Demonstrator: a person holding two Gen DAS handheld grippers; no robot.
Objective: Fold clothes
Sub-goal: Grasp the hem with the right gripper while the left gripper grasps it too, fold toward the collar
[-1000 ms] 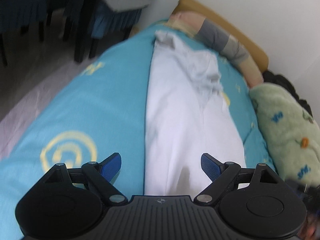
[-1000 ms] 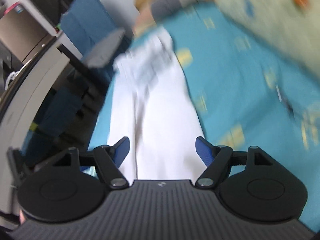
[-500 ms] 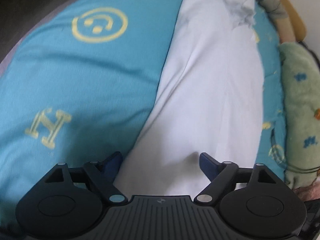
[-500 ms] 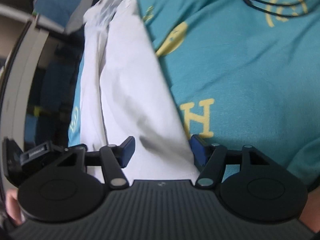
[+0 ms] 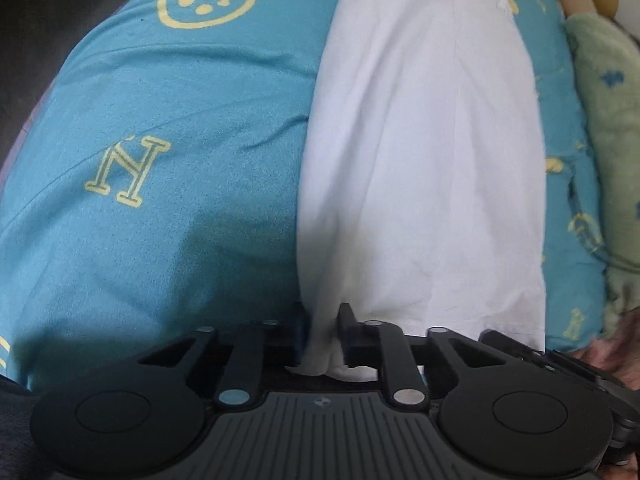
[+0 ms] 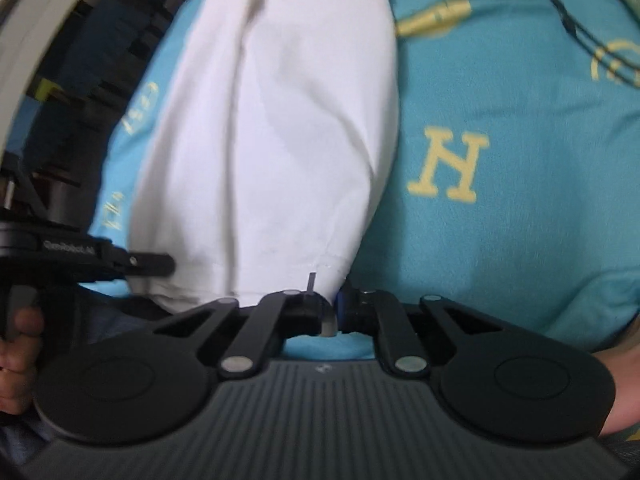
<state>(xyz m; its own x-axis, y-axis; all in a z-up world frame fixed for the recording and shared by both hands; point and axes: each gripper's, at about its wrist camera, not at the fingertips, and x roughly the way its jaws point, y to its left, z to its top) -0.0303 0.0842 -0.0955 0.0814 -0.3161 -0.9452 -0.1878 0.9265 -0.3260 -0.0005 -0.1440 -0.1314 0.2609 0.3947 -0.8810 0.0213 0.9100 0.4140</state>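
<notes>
So the white garment (image 5: 420,152) is laid out long on a bed, on top of a teal bedspread (image 5: 168,208) printed with yellow stuff. Going left to right in the left wrist view: there's a yellow smiley-type circle (image 5: 206,2) up top, then a serif letter that reads like an N (image 5: 128,174), then the garment running down the middle, then more small yellow prints I can't read, and a pale green fleece blanket (image 5: 608,92) with blue marks bunched along the right edge. The left gripper (image 5: 322,334) is clenched on the near left corner of the garment, with a wad of white cloth pinched between the 2 fingers.

Right wrist view, left to right: the other gripper's black body pokes in at the far left with white lettering that looks like "GenRobot.AI", kind of blurry though. Then the garment, then a big yellow N (image 6: 450,168) on the bedspread, and a thin dark cable (image 6: 580,32) looping at the upper right. The right gripper (image 6: 329,312) is closed tight too, grasping the garment's near right corner at the hem.

No containers anywhere in either shot, just bedding.
</notes>
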